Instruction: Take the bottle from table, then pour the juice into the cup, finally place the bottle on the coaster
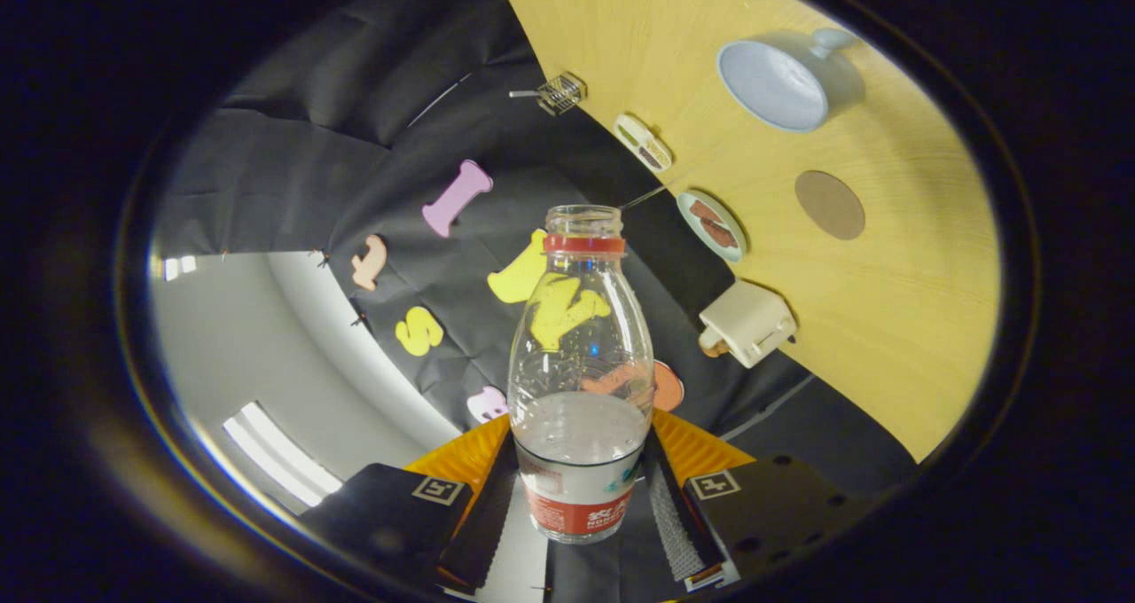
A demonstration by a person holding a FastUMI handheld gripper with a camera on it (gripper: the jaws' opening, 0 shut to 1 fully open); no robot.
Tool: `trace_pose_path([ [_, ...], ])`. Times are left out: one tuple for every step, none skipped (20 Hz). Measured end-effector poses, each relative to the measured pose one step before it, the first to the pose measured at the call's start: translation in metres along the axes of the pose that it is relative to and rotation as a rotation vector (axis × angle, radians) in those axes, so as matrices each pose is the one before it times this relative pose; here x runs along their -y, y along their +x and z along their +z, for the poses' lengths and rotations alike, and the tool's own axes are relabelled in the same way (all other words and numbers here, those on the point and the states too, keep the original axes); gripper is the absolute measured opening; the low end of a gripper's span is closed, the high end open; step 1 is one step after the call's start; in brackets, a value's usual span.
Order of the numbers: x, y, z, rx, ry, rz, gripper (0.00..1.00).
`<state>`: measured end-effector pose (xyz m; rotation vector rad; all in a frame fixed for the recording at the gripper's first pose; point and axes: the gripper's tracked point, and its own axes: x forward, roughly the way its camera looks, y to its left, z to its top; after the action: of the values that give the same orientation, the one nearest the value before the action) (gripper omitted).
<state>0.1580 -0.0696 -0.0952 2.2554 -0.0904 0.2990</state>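
We clench the gripper (581,497) on the bottle (581,381), lifted; pouring into the cup (773,84) at two o'clock remains, then the coaster (829,204).

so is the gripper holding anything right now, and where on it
Yes: the gripper is shut on the bottle, with both fingers pressing its labelled lower body, one on each side. The open neck is free.
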Motion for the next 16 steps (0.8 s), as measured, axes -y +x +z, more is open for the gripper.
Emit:
trace_pose_path([
  [-0.00270, -0.00043, 0.00189, 0.00315, 0.01732, 0.01763, 0.77],
  [-0.00239, -0.00084, 0.00022, 0.00422, 0.01388, 0.01614, 0.77],
  [-0.00086, -0.00050, 0.00208, 0.00087, 0.01136, 0.00768, 0.77],
  [-0.00047, 0.00107, 0.00000, -0.00228, 0.00695, 0.00443, 0.77],
  [-0.00131, -0.00053, -0.00031, -0.00281, 0.00576, 0.00865, 0.77],
  [-0.00310, -0.00037, 0.00289, 0.00132, 0.00539, 0.00507, 0.77],
  [-0.00163, -0.00002, 0.00136, 0.00351, 0.00143, -0.00083, 0.77],
  [-0.00220, -0.00103, 0.00075, 0.00327, 0.00369, 0.00188, 0.77],
  [-0.00139, -0.00024, 0.00050, 0.00064, 0.00247, 0.00492, 0.77],
  [-0.00355, -0.00120, 0.00062, 0.00232, 0.00094, 0.00525, 0.77],
  [-0.00057, 0.00019, 0.00074, 0.00140, -0.00271, -0.00257, 0.77],
  [-0.00079, -0.00116, 0.00065, -0.00081, -0.00217, 0.00025, 0.77],
  [0.00069, -0.00121, 0.00030, -0.00121, 0.00150, -0.00117, 0.77],
  [-0.00062, 0.00006, 0.00095, 0.00410, 0.00470, -0.00020, 0.77],
  [0.00111, -0.00065, -0.00041, -0.00113, 0.00492, -0.00369, 0.77],
  [0.00258, 0.00162, -0.00191, -0.00162, 0.00479, -0.00738, 0.77],
])
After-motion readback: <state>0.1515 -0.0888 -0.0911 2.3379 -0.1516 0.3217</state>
